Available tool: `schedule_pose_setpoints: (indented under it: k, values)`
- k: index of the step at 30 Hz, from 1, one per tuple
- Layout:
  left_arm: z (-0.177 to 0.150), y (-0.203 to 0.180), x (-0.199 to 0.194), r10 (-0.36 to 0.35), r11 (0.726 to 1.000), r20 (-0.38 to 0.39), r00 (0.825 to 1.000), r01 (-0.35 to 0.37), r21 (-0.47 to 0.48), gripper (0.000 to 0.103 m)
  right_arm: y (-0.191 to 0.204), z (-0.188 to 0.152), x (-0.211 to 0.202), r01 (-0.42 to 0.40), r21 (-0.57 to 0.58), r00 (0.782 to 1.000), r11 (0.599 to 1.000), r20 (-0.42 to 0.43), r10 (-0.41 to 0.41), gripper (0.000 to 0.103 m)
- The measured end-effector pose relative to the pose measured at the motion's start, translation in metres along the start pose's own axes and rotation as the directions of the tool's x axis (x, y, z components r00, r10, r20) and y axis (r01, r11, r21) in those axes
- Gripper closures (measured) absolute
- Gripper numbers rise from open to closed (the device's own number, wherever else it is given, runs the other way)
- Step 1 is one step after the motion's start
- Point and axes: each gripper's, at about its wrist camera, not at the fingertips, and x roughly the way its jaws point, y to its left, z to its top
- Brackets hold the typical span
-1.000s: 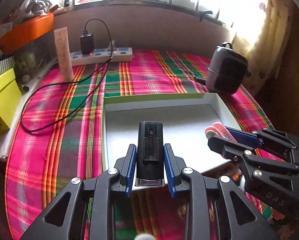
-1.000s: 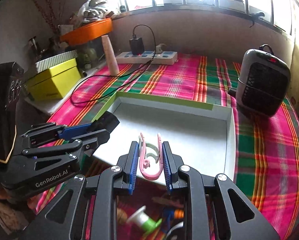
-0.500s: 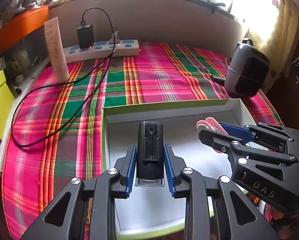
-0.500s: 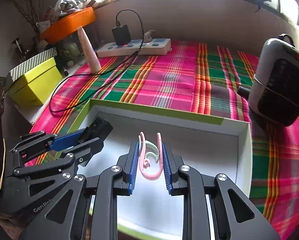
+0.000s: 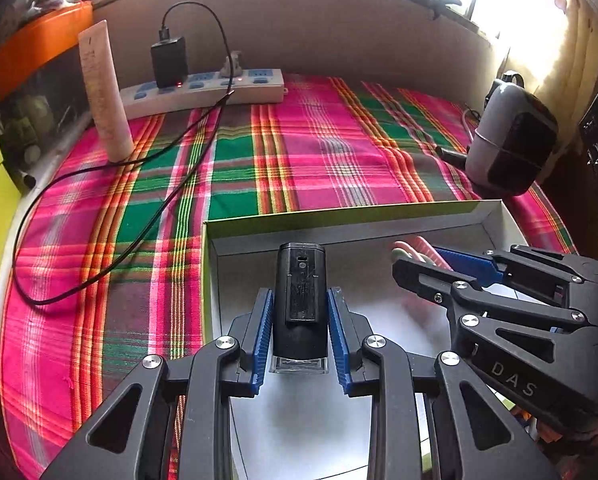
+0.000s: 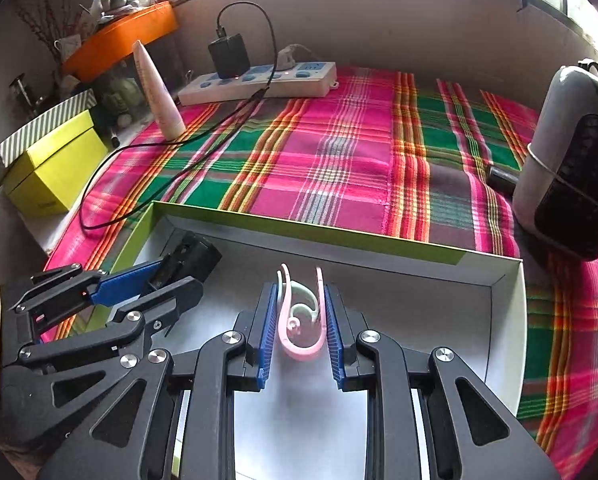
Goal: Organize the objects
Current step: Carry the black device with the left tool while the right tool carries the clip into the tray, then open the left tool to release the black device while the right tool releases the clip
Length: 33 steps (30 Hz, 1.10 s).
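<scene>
I hold both grippers tilted steeply down over the white tray (image 5: 495, 216), side by side, each with something clamped between its blue pads.

My left gripper (image 5: 300, 312) is clenched on a black block-shaped device (image 5: 301, 292) with a clear base; it stands upright between the pads, its top poking out past the fingertips. It hangs above the tray's left part, near the left wall and a little short of the far wall. From the right wrist view the same device (image 6: 189, 258) shows close to the tray's far left corner.

My right gripper (image 6: 301, 316) is clenched on a pink hook-shaped clip (image 6: 299, 346) with a pale green one (image 6: 303, 294) nested in it; their open ends point toward the far wall. They hang over the tray's middle. In the left wrist view my right gripper (image 5: 431, 262) sits just beside the left one, the two frames near each other but apart.

The tray has low walls with a lime-green outside (image 6: 299, 230), and its white floor is bare around both loads. Beyond the far wall lies open plaid cloth (image 5: 299, 152). A black cable (image 5: 111, 264) loops over the cloth left of the tray, running back to a charger (image 5: 169, 60) on the power strip (image 5: 203, 92) at the wall. A grey heater (image 6: 571, 160) stands near the tray's far right corner, a pale tube (image 5: 103, 92) upright at far left, and a yellow box (image 6: 59, 172) off the cloth's left edge.
</scene>
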Motion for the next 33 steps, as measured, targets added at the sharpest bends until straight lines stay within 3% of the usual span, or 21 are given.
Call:
schedule_pose_setpoints:
  k: [17, 20, 33]
  values:
    - [0.000, -0.003, 0.003, 0.015, 1.000, -0.008, 1.000, -0.014, 0.018, 0.077, 0.001, -0.001, 0.004, 0.005, 0.003, 1.000, 1.000, -0.004, -0.005, 0.079]
    - [-0.001, -0.003, 0.002, 0.015, 1.000, -0.011, 1.000, -0.015, 0.017, 0.077, 0.003, -0.002, 0.002, 0.003, -0.003, 1.000, 1.000, -0.006, -0.003, 0.074]
    - [-0.010, -0.001, -0.023, 0.009, 1.000, 0.014, 1.000, -0.009, -0.004, 0.068, 0.008, -0.011, -0.016, 0.034, 0.008, 0.999, 0.999, 0.021, -0.034, 0.073]
